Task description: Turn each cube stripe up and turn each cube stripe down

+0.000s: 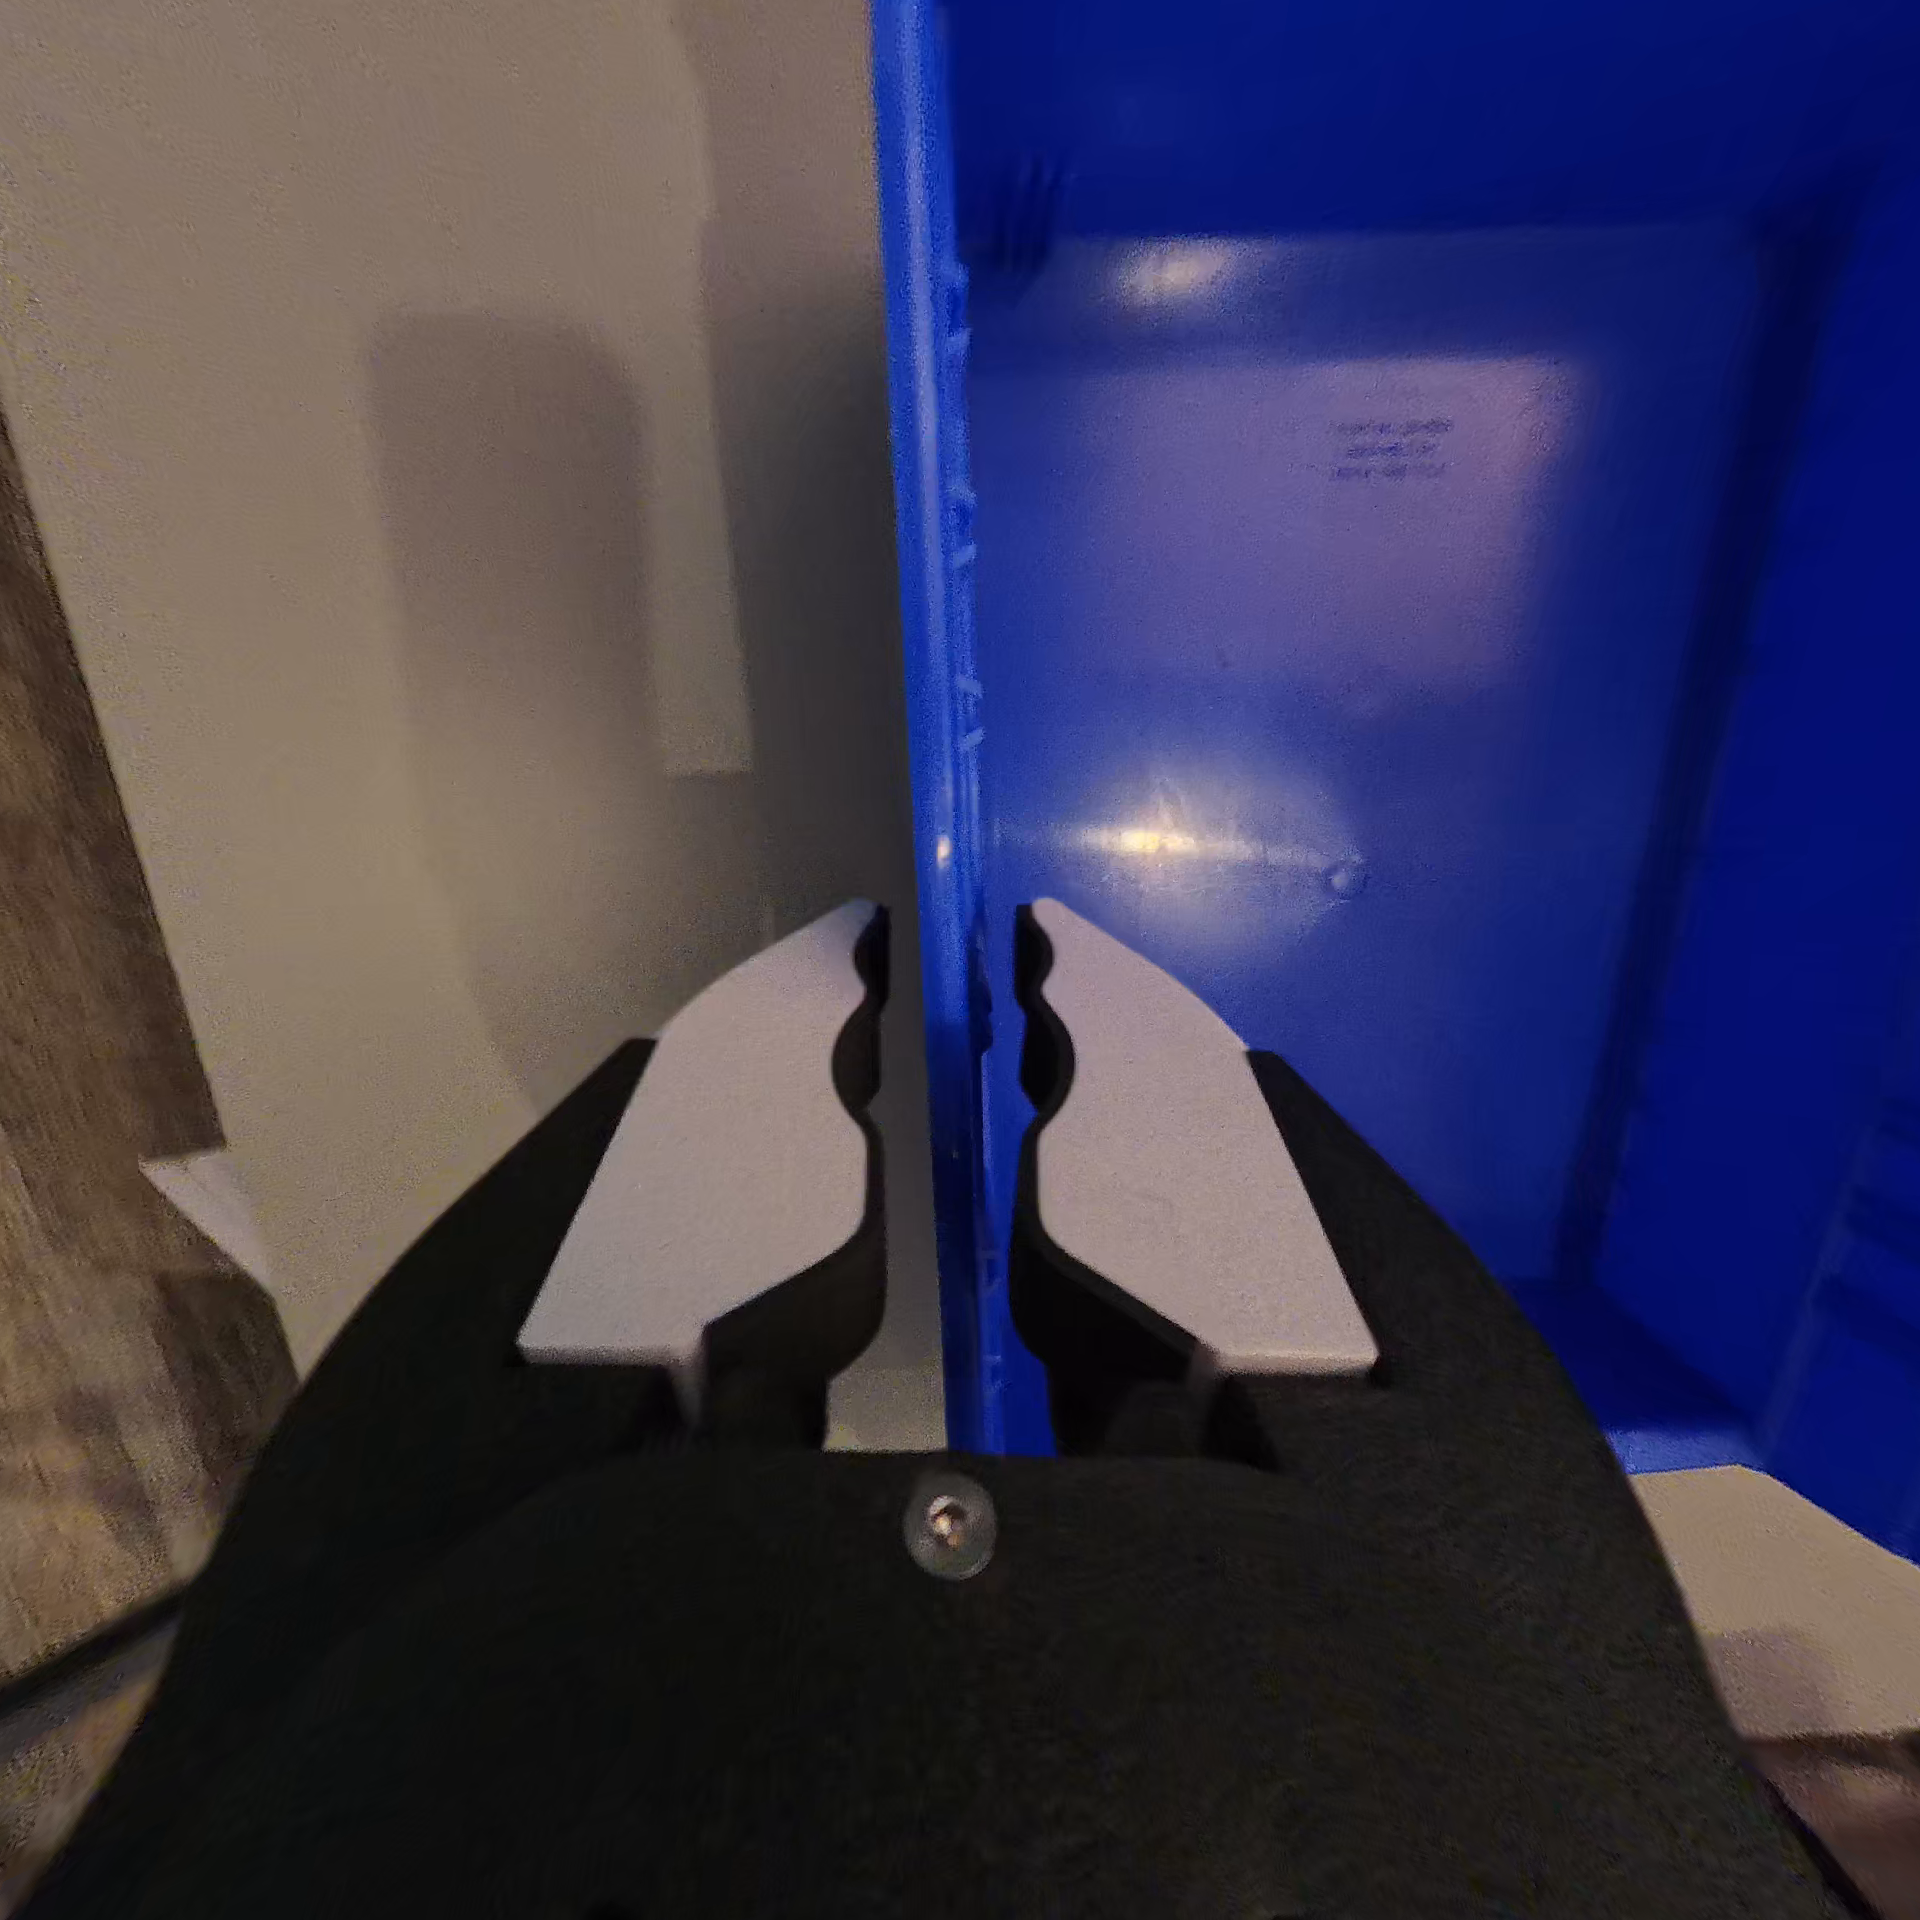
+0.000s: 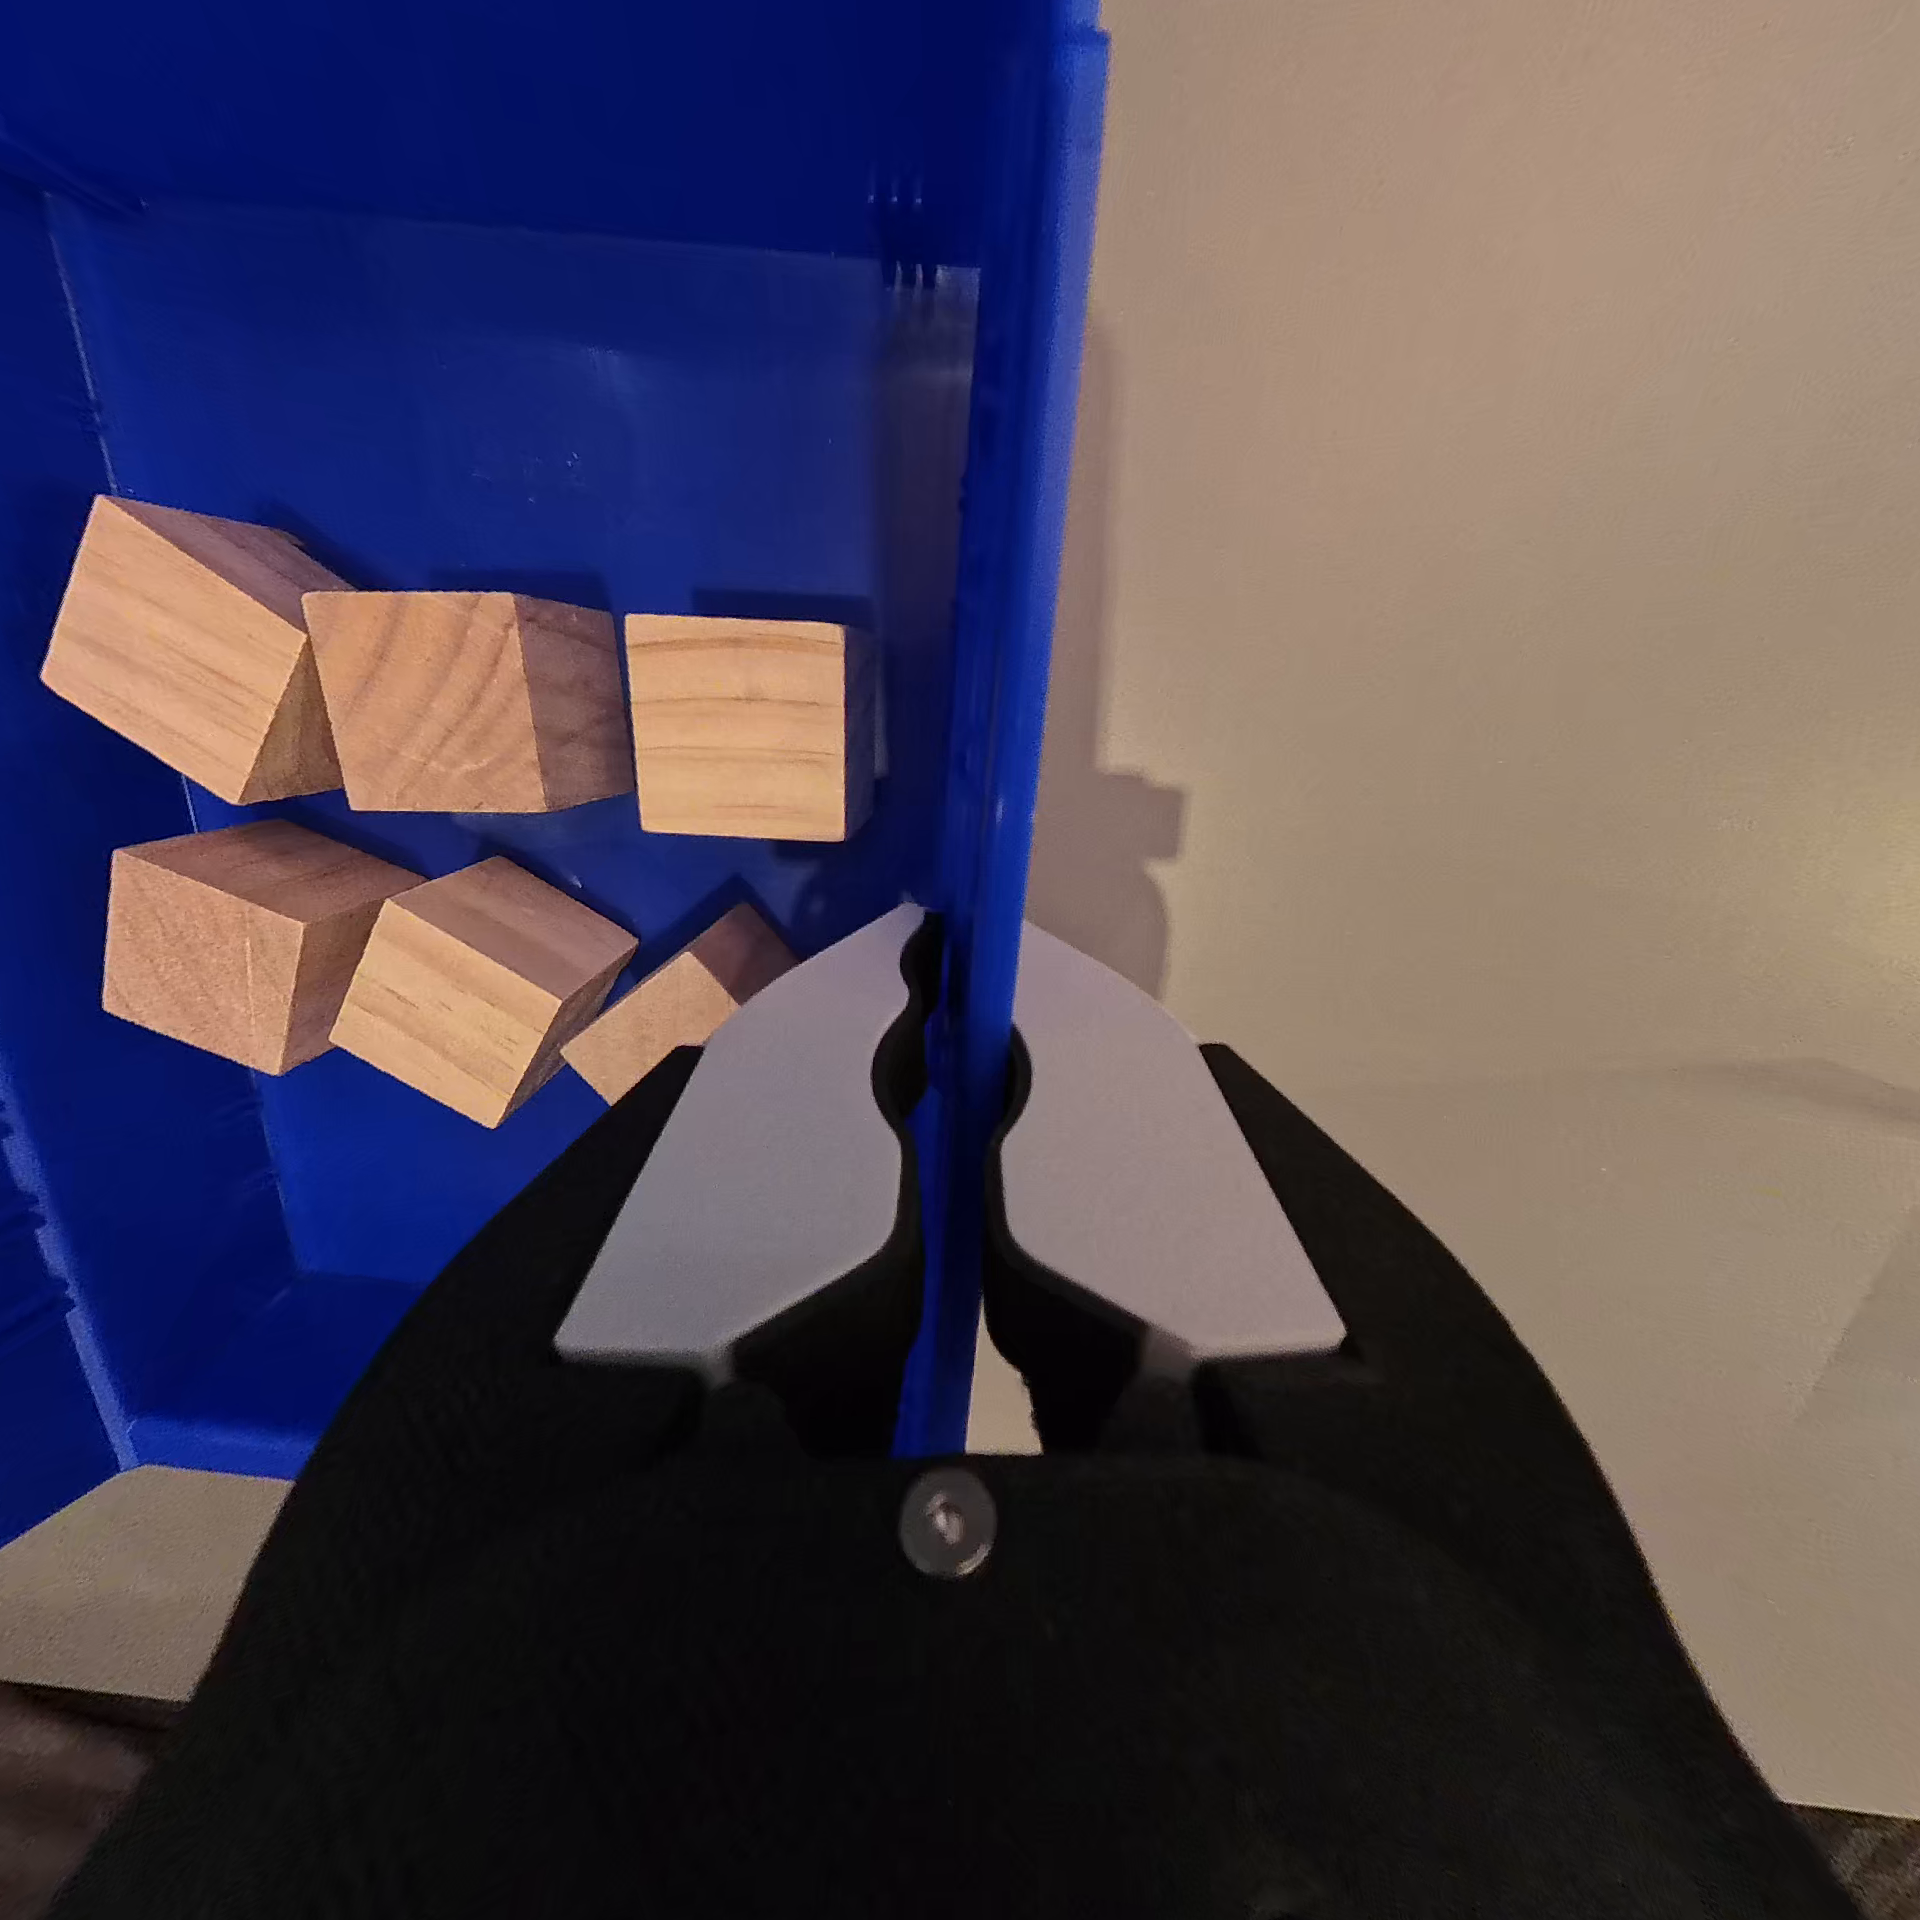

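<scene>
1. The left hand-held gripper [image 1: 951,920] straddles the left wall of a blue bin [image 1: 1299,623], one finger outside and one inside. A slim gap shows on each side of the wall, so its fingers are slightly spread and not pressing the plastic.
2. In the left wrist view the bin floor is bare and shiny, and the bin rests on a pale table [image 1: 364,520]. A strip of wood-grain floor [image 1: 73,935] shows at the far left.
3. In the right wrist view six wooden cubes [image 2: 473,701] lie on the bin floor in two loose rows of three. The upper row lies farther from the camera, the lower row closer. Several touch their neighbours and sit turned at angles. No stripe is visible on any face that shows.
4. The nearest cube [image 2: 675,997] is partly hidden behind the left finger of the right hand-held gripper [image 2: 966,925].
5. The right hand-held gripper is pinching the bin's right wall [image 2: 1023,520], fingers pressed against both sides.
</scene>
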A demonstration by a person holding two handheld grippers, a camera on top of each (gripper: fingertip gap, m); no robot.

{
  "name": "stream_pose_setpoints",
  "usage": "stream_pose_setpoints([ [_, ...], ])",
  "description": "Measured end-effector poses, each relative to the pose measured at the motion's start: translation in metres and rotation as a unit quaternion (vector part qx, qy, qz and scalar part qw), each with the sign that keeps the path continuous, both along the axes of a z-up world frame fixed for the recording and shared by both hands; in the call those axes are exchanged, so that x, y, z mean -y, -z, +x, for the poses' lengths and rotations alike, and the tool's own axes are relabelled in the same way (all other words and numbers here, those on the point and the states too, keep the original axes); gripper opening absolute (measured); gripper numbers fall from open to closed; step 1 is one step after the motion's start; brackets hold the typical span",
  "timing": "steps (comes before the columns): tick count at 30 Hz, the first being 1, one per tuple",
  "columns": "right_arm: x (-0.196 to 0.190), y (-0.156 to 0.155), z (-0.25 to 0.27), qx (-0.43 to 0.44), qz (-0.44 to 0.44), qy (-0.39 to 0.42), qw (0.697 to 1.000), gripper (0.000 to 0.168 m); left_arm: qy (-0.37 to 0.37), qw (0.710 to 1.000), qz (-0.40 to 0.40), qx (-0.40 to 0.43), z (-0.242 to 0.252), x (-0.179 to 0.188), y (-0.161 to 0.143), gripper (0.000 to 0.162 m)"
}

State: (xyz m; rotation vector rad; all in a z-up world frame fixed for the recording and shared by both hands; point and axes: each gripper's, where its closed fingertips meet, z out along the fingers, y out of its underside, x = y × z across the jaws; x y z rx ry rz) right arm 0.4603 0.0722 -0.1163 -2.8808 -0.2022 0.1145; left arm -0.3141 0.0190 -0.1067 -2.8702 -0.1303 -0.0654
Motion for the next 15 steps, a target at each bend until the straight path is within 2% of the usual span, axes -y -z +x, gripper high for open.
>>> stream_pose_setpoints([
  [2, 0.0, 0.0, 0.0, 0.004, -0.001, 0.0, 1.0, 0.007, -0.007, 0.999, -0.032, 0.011, 0.005, 0.004, 0.009, 0.007],
  [3, 0.0, 0.0, 0.0, 0.005, -0.003, 0.003, 1.0, 0.006, -0.003, 0.999, -0.04, 0.002, 0.005, 0.004, 0.011, 0.006],
  [9, 0.007, 0.0, -0.017, 0.003, -0.029, 0.01, 1.0, 0.006, 0.016, 0.998, -0.052, -0.032, 0.033, -0.003, 0.012, 0.011],
  [15, 0.006, -0.001, -0.059, 0.014, -0.041, -0.022, 0.999, 0.006, 0.111, 0.987, -0.075, -0.087, 0.094, -0.01, 0.013, 0.021],
])
